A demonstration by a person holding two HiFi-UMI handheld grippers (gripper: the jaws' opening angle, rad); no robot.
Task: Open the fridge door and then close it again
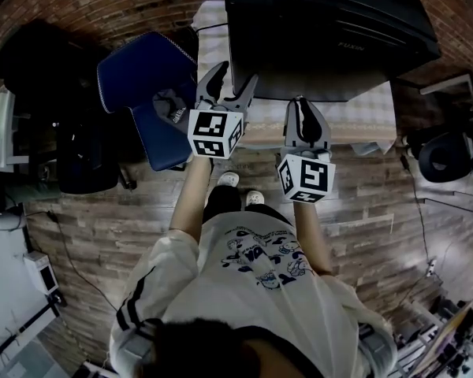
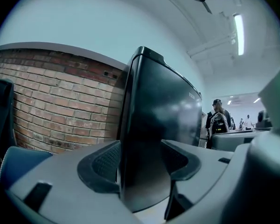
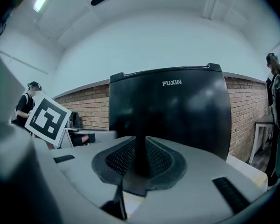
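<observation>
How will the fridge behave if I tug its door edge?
The fridge looks bulky and rigid, so it is probably heavy enough to stay. It stands on a tablecloth, so it might slide slightly. Its glossy door may be slippery.

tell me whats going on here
A person stands with a gripper in each hand, facing a black fridge on a table. The left gripper has its tongs open, lined up on the fridge's front corner; contact is unclear. The right gripper has its tongs together, empty. The door looks closed.
</observation>
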